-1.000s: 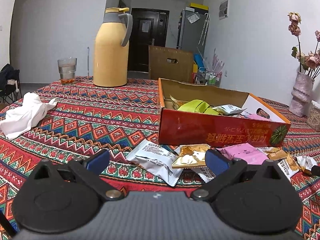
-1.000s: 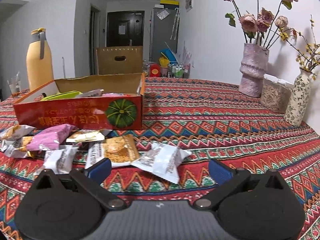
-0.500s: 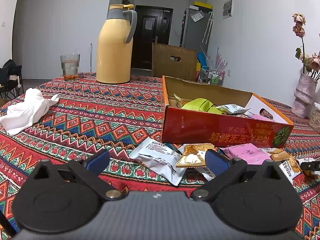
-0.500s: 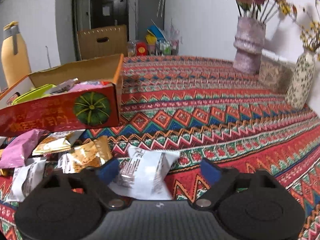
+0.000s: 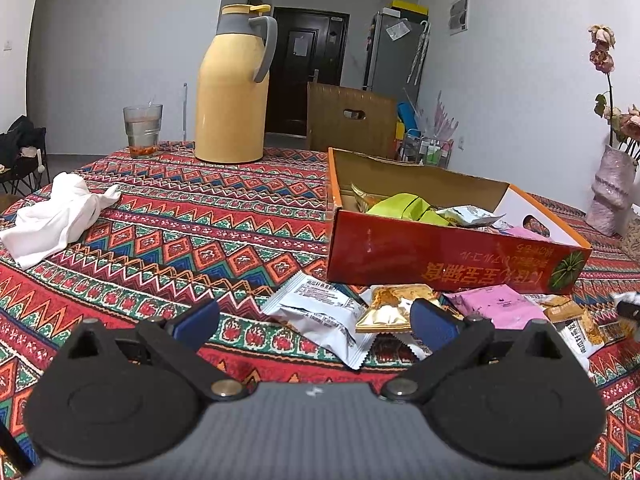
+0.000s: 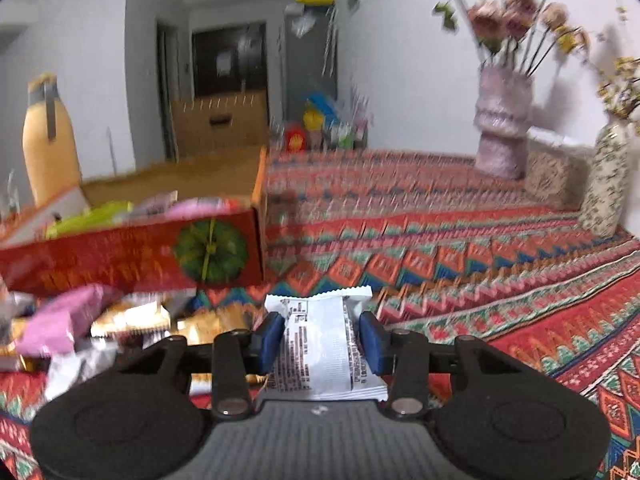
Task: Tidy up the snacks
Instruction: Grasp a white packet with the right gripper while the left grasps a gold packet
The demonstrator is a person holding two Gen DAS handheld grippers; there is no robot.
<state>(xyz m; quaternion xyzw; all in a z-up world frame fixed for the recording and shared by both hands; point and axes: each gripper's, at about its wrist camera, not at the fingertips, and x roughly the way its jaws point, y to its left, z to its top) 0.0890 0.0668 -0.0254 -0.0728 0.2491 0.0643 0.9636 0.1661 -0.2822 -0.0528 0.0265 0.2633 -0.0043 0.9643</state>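
A red cardboard box (image 5: 440, 256) stands open on the patterned tablecloth and holds several snack packets; it also shows in the right wrist view (image 6: 132, 256). Loose packets lie in front of it: a white one (image 5: 320, 312), a gold one (image 5: 390, 308) and a pink one (image 5: 496, 306). My left gripper (image 5: 316, 324) is open and empty, low over the cloth just before the white packet. My right gripper (image 6: 322, 338) is shut on a white snack packet (image 6: 320, 344), held near the box's right end. More packets (image 6: 60, 324) lie to its left.
A yellow thermos (image 5: 234, 92) and a glass (image 5: 142, 130) stand at the far side. A crumpled white cloth (image 5: 56, 216) lies at the left. Vases with flowers (image 6: 504, 128) (image 6: 608, 176) and a patterned container (image 6: 552, 176) stand at the right.
My right gripper closed on the white packet and lifted it; the view is blurred from motion. My left gripper stayed open and moved little.
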